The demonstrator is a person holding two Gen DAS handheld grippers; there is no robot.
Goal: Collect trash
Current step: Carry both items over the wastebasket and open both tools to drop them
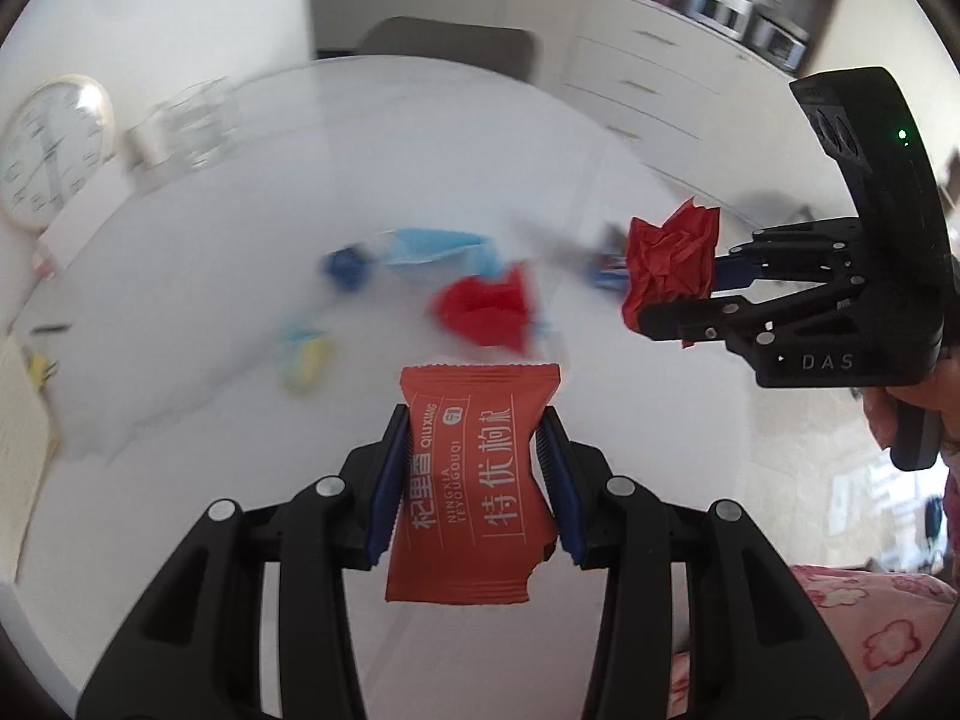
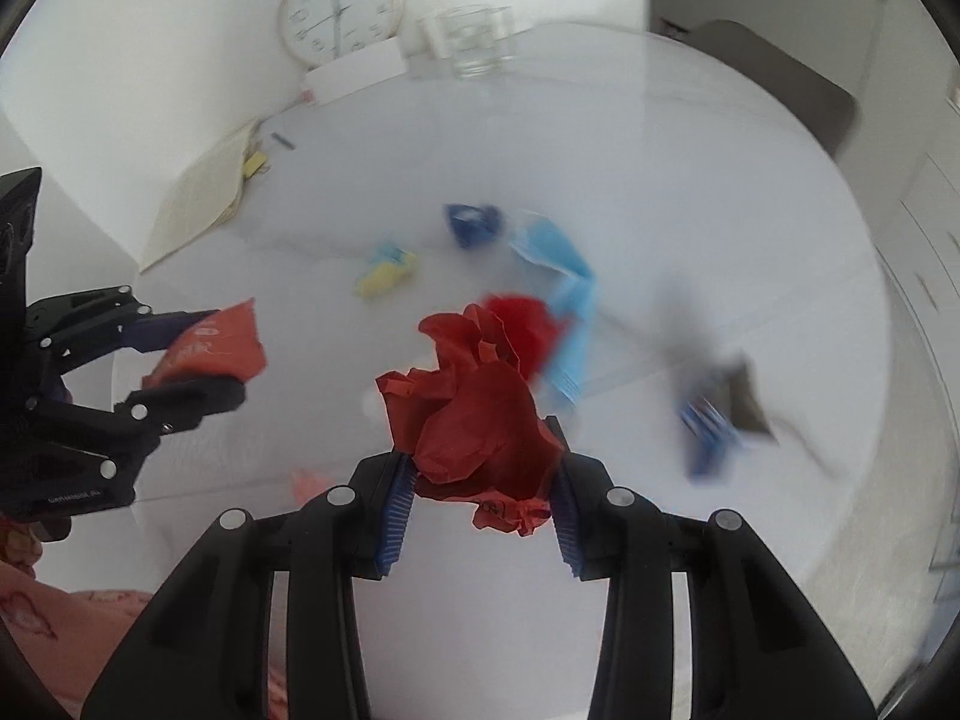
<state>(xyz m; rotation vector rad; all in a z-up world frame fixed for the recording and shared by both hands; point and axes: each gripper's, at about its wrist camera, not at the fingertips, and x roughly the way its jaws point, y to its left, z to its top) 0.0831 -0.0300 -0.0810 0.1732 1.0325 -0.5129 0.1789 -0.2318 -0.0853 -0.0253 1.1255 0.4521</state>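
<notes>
Between the blue pads of the left gripper (image 1: pixel 474 480) sits an orange-red snack wrapper (image 1: pixel 474 486) with white Chinese lettering, pinched flat across its middle and held above the white table (image 1: pixel 240 480). Off to its right, the right gripper (image 2: pixel 480 498) has a crumpled wad of red paper (image 2: pixel 480 420) squeezed between its own ribbed blue pads, the wad bulging out ahead of the fingers; it too hangs clear of the tabletop. Both tools are black, and a hand (image 1: pixel 900 414) grips the handle of the right one beside a pink flowered sleeve (image 1: pixel 840 630). Down on the table more litter lies scattered and blurred: a second red crumple (image 1: pixel 486 315), a light blue wrapper (image 1: pixel 432 249) just behind it, a dark blue scrap (image 1: pixel 345 267) near that wrapper's end, a yellow and blue packet (image 1: pixel 306 357) closer to the left, and a blue striped packet (image 2: pixel 711 426) with something dark beside it out to the right. Farther back, against the wall, a round white clock (image 2: pixel 339 12) leans upright behind a white box (image 2: pixel 354 75), with a clear glass (image 2: pixel 474 39) standing just beside them. An open notebook (image 2: pixel 198 198) lies near the table's left edge. Beyond the far side of the table stands a grey chair back (image 1: pixel 450 45), and white drawers (image 1: pixel 660 84) line the wall.
</notes>
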